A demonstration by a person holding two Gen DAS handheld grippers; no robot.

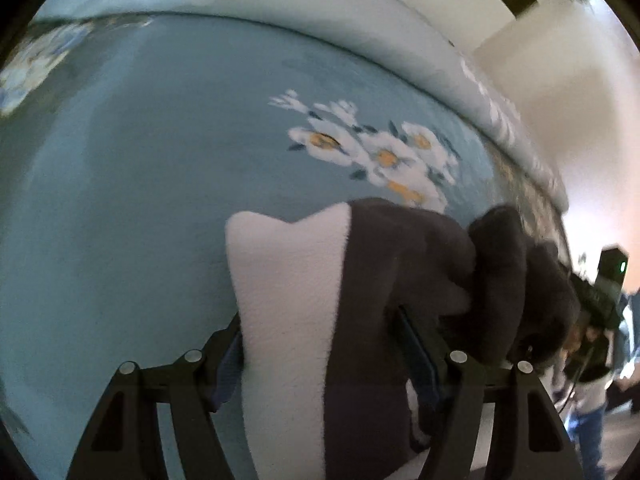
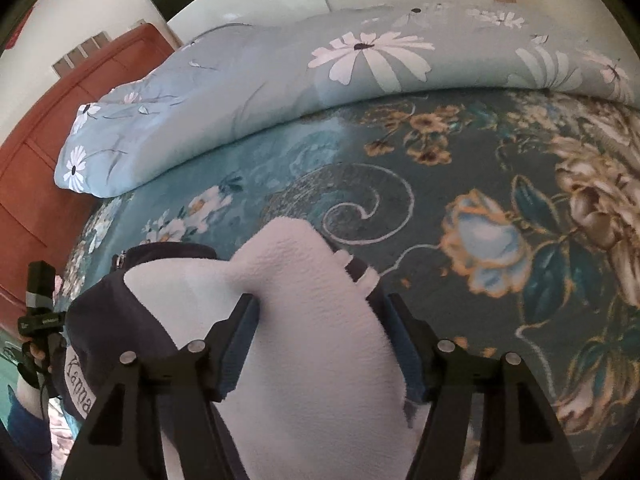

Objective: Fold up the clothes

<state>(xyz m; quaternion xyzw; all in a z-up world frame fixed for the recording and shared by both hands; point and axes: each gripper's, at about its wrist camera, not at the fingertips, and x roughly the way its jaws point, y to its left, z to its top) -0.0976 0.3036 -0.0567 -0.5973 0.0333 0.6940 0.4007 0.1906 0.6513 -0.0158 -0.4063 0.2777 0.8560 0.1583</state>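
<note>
A dark navy garment with white fleece lining (image 1: 360, 280) hangs between both grippers above a floral bedspread (image 1: 140, 180). My left gripper (image 1: 320, 340) is shut on a bunched fold of it, white lining to the left, navy to the right. My right gripper (image 2: 320, 312) is shut on another thick white fleece fold (image 2: 312, 340). In the right wrist view the navy shell with a zipper and "Kappa" lettering (image 2: 78, 384) droops to the left. The left gripper unit (image 2: 40, 304) shows at the far left there.
A rolled light-blue daisy duvet (image 2: 280, 80) lies along the far side of the bed. A reddish wooden headboard (image 2: 48, 128) stands at the left. White walls lie behind. The right gripper unit (image 1: 608, 280) and the person show at the right of the left wrist view.
</note>
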